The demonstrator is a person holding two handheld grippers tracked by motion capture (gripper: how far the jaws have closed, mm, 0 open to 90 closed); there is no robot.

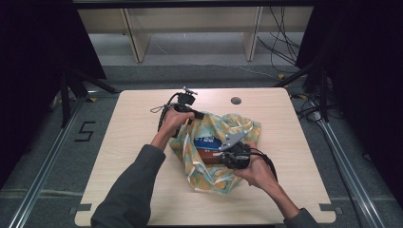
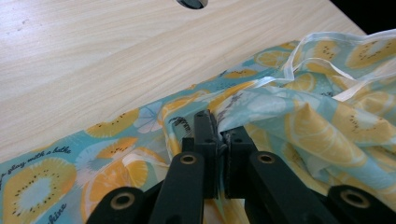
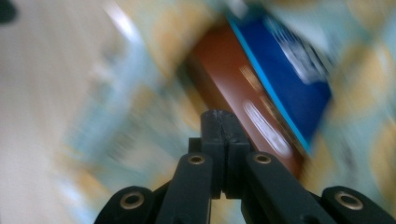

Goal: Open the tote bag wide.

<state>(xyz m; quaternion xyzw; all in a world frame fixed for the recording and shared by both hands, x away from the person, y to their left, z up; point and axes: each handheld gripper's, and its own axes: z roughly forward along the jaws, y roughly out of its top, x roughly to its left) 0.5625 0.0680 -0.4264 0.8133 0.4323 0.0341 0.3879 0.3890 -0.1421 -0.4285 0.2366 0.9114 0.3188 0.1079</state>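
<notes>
The right gripper view is smeared by motion: the lettering on the brown box [image 3: 243,93] and the flat blue packet [image 3: 285,60] cannot be read. In the high view the fruit-printed turquoise cloth bag [image 1: 209,171] hides most of both. The pale wooden table [image 1: 142,199] is cut off at the near edge.

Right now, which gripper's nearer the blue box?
Right. The right gripper sits beside the blue box, jaws shut and empty. The left gripper pinches the fruit-print cloth at its far edge.
</notes>
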